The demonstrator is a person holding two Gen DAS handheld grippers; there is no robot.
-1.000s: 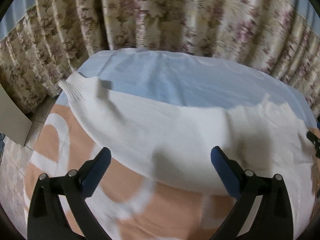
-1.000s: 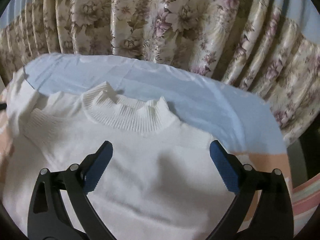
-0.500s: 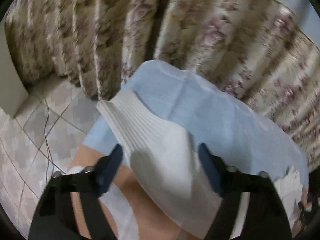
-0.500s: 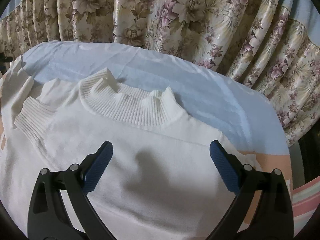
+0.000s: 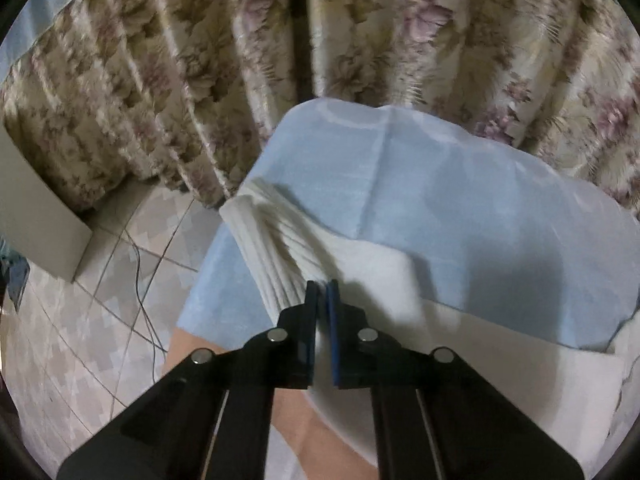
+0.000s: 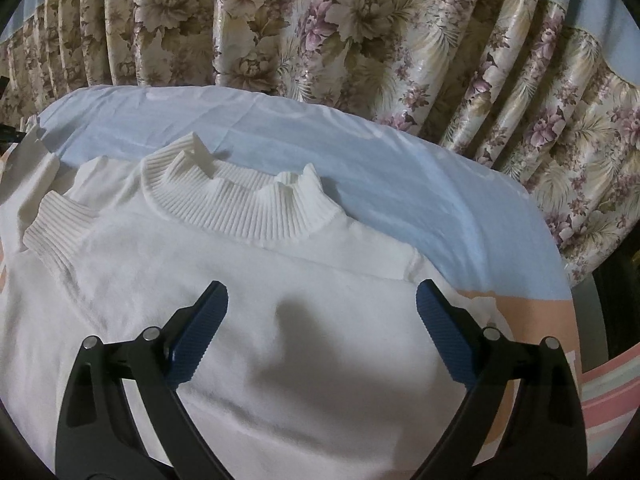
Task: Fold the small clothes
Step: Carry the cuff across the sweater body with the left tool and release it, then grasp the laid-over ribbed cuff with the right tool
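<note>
A white knitted sweater [image 6: 248,320] with a ribbed high collar [image 6: 240,208] lies spread flat on a table draped in a pale blue cloth [image 6: 400,184], with a peach and white patterned cover showing at the table's near and right edges. The collar points toward the far edge, where floral curtains [image 6: 320,40] in cream, tan and mauve hang just behind the table.

In the left wrist view, the left gripper [image 5: 323,292], black with blue pads, is clenched on the ribbed cuff of one sweater sleeve [image 5: 276,252] at the table's left edge. The cuff fabric bunches into folds where the pads pinch it, and its end reaches toward the far left corner. Beyond that edge, a patterned tiled floor [image 5: 80,340] with a thin dark cable [image 5: 140,280] is visible below.

In the right wrist view, the right gripper [image 6: 322,304] hovers over the chest of the sweater with its two blue-padded fingers spread wide and nothing between them. A second ribbed cuff [image 6: 60,232] lies folded onto the sweater's body, left of the collar. The gripper's shadow falls on the knit beneath it.
</note>
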